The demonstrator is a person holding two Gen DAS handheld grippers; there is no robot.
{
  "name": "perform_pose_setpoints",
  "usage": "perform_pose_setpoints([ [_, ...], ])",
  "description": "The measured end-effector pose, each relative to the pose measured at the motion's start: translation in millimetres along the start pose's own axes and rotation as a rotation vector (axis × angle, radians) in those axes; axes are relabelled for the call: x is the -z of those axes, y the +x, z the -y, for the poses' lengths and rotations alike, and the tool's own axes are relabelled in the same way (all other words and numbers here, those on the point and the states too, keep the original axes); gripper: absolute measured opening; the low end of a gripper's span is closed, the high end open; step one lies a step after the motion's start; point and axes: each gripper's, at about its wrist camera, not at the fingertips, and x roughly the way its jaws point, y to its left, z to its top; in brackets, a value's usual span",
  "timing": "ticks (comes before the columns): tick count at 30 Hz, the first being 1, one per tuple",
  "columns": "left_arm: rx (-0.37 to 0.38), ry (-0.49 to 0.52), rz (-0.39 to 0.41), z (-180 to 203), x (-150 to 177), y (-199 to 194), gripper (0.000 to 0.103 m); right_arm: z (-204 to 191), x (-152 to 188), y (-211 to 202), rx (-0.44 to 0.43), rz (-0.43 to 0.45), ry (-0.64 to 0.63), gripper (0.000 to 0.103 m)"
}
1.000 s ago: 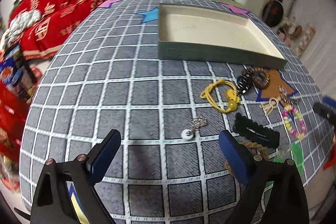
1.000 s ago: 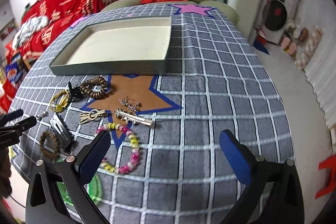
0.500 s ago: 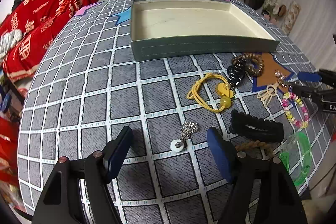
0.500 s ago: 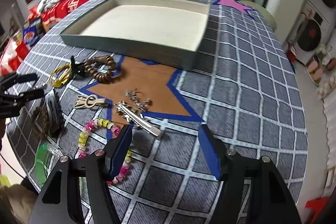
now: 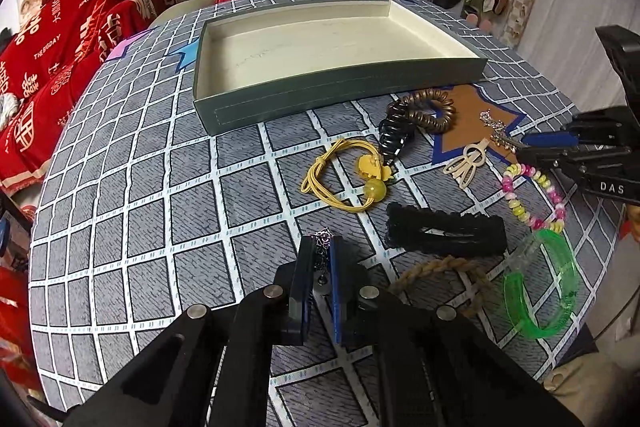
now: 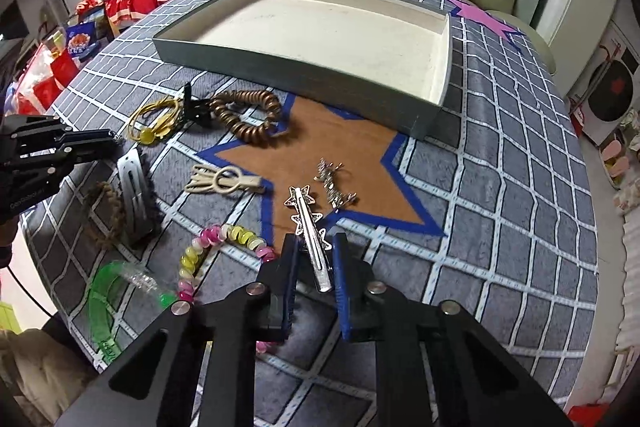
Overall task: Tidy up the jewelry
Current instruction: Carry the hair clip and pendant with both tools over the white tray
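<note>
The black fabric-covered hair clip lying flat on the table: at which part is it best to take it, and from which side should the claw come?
I would grip the black hair clip across its narrow width near the middle, coming from above. It lies flat and long, so the ends give less balance. The braided rope ring lies close along one long edge, so I would place that finger carefully.

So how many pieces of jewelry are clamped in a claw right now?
2. A silver chain pendant is pinched in the left claw; a silver star hair clip sits in the right claw. Both sets of jaws have just been closing.
</note>
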Motion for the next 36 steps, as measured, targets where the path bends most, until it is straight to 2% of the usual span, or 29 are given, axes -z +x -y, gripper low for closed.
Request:
perform_pose_setpoints([
  [8, 0.030, -0.082, 0.037, -7.3, 1.4, -15.6, 0.015, 13.0, 5.8, -19.0, -0.050, 0.025, 0.178, 0.019],
  [18, 0.066, -0.144, 0.119, -18.7, -15.8, -46.9, 0.015, 17.3, -7.7, -49.5, -0.103, 0.101, 0.250, 0.019],
  [27, 0.062, -0.148, 0.178, -28.6, -68.7, -56.5, 0.015, 30.0, -59.9, -62.9, -0.132, 0.173, 0.283, 0.019],
  [32, 0.051, -0.172, 0.191, -35.0, -111.9, -45.5, 0.015, 39.2, -99.4, -52.2, -0.139, 0.182, 0.290, 0.019],
  [36, 0.018, -0.181, 0.171, -38.3, -144.4, -24.1, 0.015, 48.4, -135.1, -31.9, -0.136, 0.171, 0.294, 0.018],
])
